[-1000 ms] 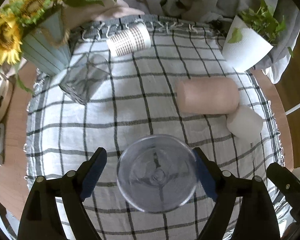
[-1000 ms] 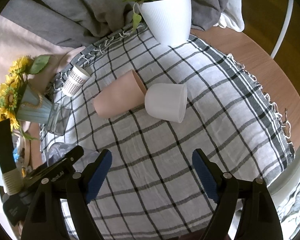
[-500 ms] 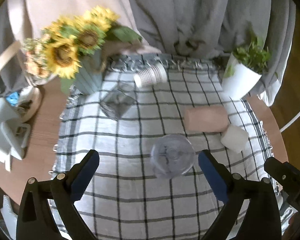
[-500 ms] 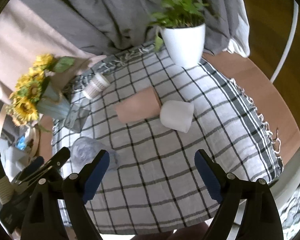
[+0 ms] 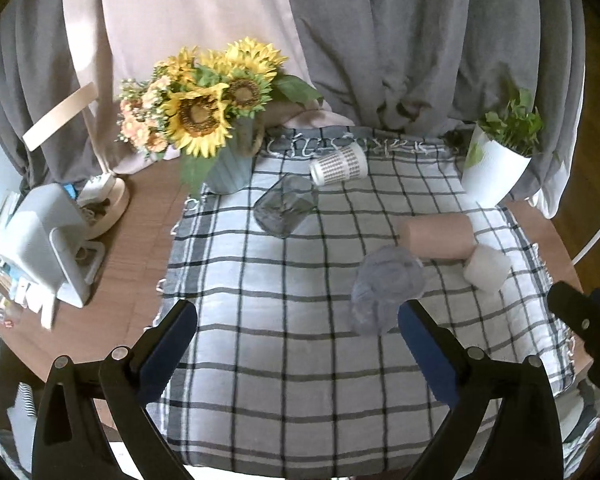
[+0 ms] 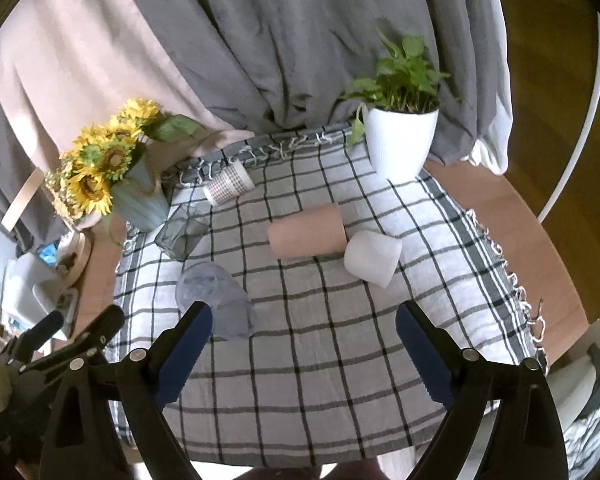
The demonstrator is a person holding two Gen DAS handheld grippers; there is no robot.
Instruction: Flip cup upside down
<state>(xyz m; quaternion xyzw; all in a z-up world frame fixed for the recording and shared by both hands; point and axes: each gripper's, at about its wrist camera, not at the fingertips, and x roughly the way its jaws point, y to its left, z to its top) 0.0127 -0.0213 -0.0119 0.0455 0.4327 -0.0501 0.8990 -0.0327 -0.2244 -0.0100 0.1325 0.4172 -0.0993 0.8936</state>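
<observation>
A clear plastic cup (image 5: 386,290) stands upside down on the checked cloth (image 5: 284,344), base up; it also shows in the right wrist view (image 6: 216,300). My left gripper (image 5: 298,344) is open and empty, raised well above and in front of the cup. My right gripper (image 6: 302,340) is open and empty, high over the cloth's near half. A pink cup (image 5: 436,236) and a white cup (image 5: 486,272) lie on their sides to the right. A patterned cup (image 5: 338,165) and a grey glass (image 5: 286,210) lie on their sides further back.
A sunflower vase (image 5: 228,160) stands at the back left edge of the cloth. A white plant pot (image 5: 494,174) stands at the back right. White devices (image 5: 48,240) sit on the bare wooden table to the left. Grey curtains hang behind.
My left gripper, open around the upside-down clear cup a second ago, has pulled back and up, leaving it standing. The right gripper has also risen and drawn back.
</observation>
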